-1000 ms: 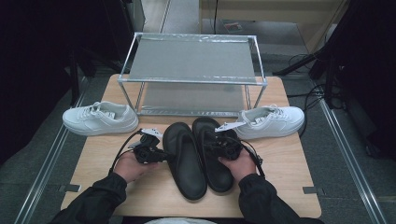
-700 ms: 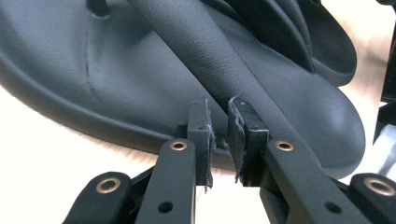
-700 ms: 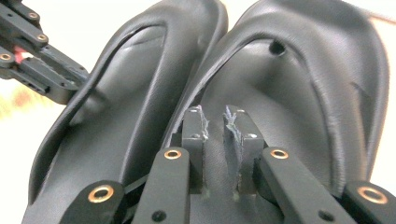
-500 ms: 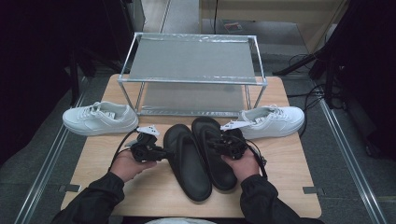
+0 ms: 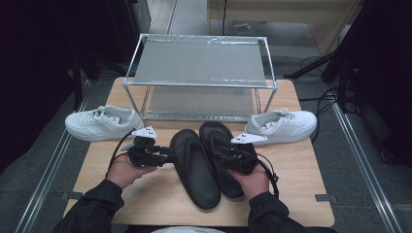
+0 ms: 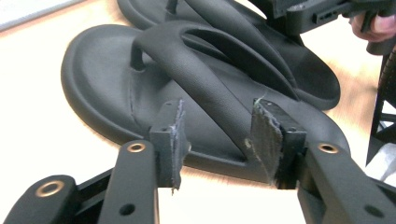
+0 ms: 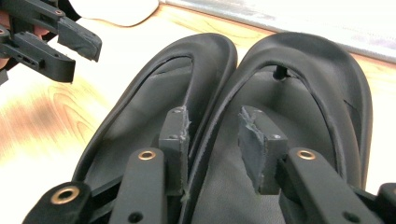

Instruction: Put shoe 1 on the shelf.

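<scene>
While its jaws have just been opening, the left gripper (image 5: 171,156) sits left of centre in the high view, pads parted at the edge of the left black flip-flop (image 5: 194,167). In the left gripper view the strap (image 6: 205,88) runs up between the two frayed pads (image 6: 173,135) without either pressing it — the sole's near edge is cut off behind them. The right gripper (image 5: 228,153), lower centre, has likewise been opening; its pads (image 7: 254,135) straddle the inner rim of the right black flip-flop (image 5: 221,155), loose, and the person's hand hides that sole's heel. Both flip-flops lie side by side, touching, mid-table. Beyond them, white sneakers (image 5: 104,122) (image 5: 282,125) flank a metal shoe rack (image 5: 199,63) — its far legs hard to make out against the dark floor.
</scene>
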Available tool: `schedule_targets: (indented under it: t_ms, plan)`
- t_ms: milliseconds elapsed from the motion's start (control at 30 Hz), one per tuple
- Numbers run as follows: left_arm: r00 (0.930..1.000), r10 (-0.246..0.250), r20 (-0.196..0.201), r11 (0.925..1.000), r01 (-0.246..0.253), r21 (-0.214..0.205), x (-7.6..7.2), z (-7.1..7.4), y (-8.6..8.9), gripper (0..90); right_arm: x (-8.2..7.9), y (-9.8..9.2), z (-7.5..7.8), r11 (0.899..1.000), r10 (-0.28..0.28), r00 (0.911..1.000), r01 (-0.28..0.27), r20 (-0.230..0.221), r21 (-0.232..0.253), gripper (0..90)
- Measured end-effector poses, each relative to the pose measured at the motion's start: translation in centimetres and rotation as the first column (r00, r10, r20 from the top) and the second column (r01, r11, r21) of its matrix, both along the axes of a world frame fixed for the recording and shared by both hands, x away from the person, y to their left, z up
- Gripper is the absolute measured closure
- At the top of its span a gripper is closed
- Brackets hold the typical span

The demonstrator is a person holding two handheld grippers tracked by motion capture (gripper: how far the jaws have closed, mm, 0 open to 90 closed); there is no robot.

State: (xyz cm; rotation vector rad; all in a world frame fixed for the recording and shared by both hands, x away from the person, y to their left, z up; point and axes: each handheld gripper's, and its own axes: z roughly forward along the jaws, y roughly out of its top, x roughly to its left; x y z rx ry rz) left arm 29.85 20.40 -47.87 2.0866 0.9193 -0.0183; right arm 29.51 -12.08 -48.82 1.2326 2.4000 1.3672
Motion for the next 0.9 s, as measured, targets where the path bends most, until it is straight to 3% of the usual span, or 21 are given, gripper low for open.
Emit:
schedule_targets:
  t_ms: [133,300,900]
  plan:
    - [0.9999,0.017,0.005,0.9999,-0.017,-0.003,0.2,0.0,0.4,48.4,-0.2,0.1,-0.3,1.0,-0.02,0.9998,0.02,-0.007,0.004,56.1]
    - [0.9991,0.043,0.007,0.999,-0.043,-0.017,0.4,0.1,0.8,44.8,-0.4,0.7,-1.0,0.999,-0.027,0.9996,0.027,-0.005,-0.026,52.9]
    - [0.9976,0.064,0.027,0.9977,-0.063,-0.025,0.6,0.3,1.3,44.5,-0.6,3.6,-2.8,0.997,-0.029,0.9995,0.03,0.011,-0.065,46.7]
